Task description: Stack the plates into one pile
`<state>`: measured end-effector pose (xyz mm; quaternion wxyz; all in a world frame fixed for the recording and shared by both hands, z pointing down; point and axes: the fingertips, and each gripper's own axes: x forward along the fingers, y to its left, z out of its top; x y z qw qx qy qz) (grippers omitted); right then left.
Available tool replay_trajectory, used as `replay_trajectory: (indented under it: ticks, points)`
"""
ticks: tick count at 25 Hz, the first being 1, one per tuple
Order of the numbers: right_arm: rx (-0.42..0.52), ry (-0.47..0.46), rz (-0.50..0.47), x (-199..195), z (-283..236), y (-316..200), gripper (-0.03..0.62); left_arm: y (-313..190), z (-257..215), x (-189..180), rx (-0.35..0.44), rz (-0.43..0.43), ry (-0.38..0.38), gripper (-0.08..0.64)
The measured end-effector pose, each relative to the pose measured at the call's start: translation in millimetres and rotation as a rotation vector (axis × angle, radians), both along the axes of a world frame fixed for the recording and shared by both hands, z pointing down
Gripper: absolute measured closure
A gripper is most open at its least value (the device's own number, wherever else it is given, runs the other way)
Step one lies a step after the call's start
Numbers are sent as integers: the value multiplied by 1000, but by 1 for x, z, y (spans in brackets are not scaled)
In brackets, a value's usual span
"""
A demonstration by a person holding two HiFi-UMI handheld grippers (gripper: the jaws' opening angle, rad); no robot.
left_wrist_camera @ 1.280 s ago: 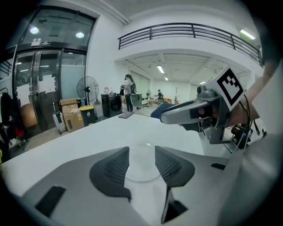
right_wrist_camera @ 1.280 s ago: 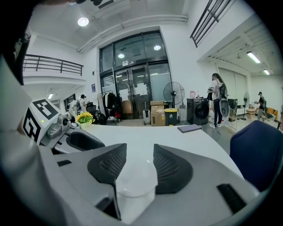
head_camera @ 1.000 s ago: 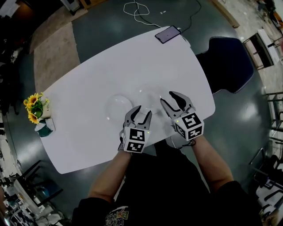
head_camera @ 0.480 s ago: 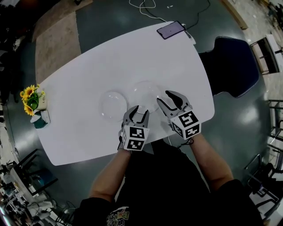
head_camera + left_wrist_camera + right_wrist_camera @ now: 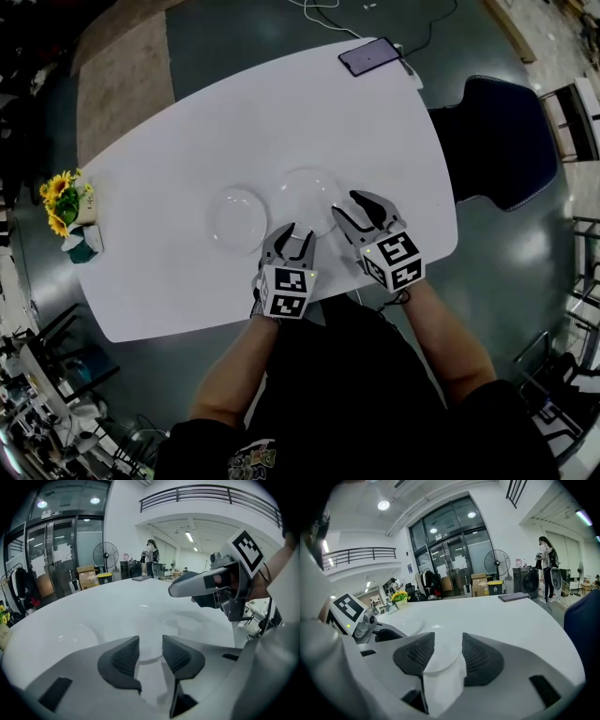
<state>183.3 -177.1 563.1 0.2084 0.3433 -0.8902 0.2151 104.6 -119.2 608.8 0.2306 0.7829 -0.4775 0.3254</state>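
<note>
Now the small plate (image 5: 239,218) is lying just beside the large plate (image 5: 306,192). Both the left gripper (image 5: 296,235) and the right gripper (image 5: 348,205) are hovering open at the large plate's rim, and the left jaws have just been closing a little.

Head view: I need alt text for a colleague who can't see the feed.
Two white plates, a small plate and a larger plate, lie side by side, unstacked, on a white table. The left gripper and right gripper point at the larger plate's near rim, jaws apart, gripping nothing; the left's jaws have just been closing slightly.
</note>
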Motion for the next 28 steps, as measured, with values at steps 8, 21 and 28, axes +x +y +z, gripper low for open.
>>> replay_trajectory:
  ticks: [8, 21, 28]
  points:
    - [-36, -2, 2, -2, 10, 1, 391, 2, 4, 0, -13, -8, 16, 390]
    - [-155, -34, 22, -5, 29, -3, 390, 0, 4, 0, 24, -3, 24, 390]
    - [-202, -38, 7, -11, 34, -5, 390, 1, 5, -1, 37, 6, 25, 390]
